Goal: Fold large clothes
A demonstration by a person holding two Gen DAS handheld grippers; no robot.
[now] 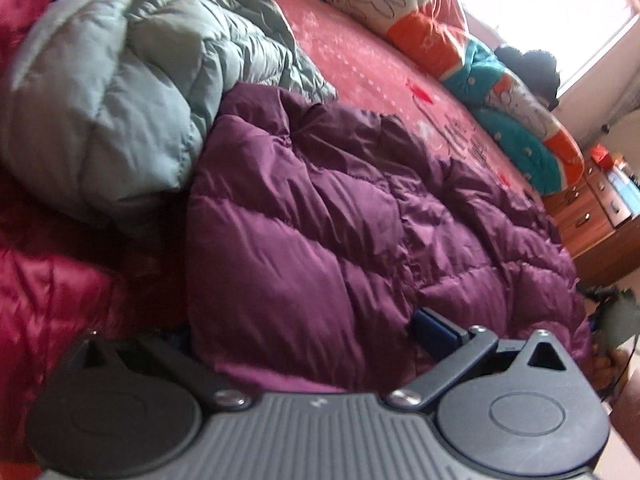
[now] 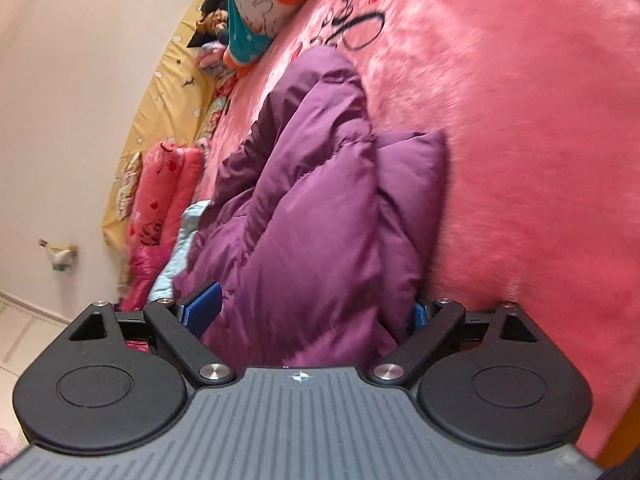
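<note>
A purple quilted down jacket [image 1: 340,216] lies on the pink bed cover [image 1: 360,56]. Its near edge bulges between the jaws of my left gripper [image 1: 304,340]. The right blue pad [image 1: 434,332] presses into the fabric; the left pad is hidden under it. In the right wrist view the same purple jacket [image 2: 316,208] stands bunched up between both blue pads [image 2: 202,308] of my right gripper [image 2: 312,312], which grips a thick fold of it.
A grey-green down jacket [image 1: 120,92] lies beside the purple one, and a dark red one [image 1: 48,288] at left. A colourful rolled duvet [image 1: 480,64] runs along the far side. A wooden dresser [image 1: 600,220] stands at right. Pillows [image 2: 164,192] lie by the wall.
</note>
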